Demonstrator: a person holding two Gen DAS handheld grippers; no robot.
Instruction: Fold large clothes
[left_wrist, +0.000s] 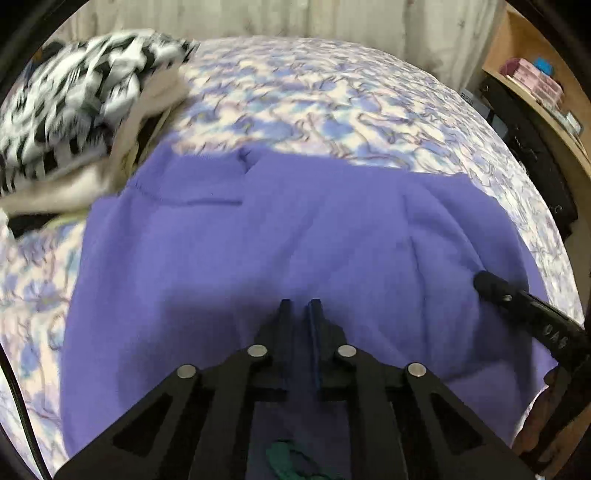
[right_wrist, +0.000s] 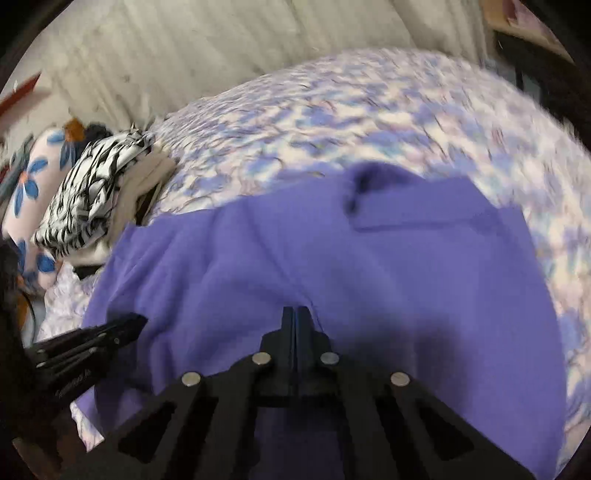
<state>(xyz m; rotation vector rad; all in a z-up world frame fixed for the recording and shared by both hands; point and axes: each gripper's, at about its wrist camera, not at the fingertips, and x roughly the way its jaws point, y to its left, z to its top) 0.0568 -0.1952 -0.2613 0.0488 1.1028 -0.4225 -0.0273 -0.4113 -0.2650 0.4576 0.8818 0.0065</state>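
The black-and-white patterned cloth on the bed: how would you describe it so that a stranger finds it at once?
Start from the bed with the blue floral bedspread. Spread on its near part lies a plain purple garment; look beyond its far left corner. There the black-and-white patterned cloth tops a small pile, on a beige cloth; nothing else there has its bold zigzag print.

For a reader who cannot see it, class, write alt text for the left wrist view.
A purple garment lies spread on a floral bedsheet, with the shut left tool over its near part. The right tool enters from the right edge; a black-and-white patterned cloth tops a pile at the upper left.
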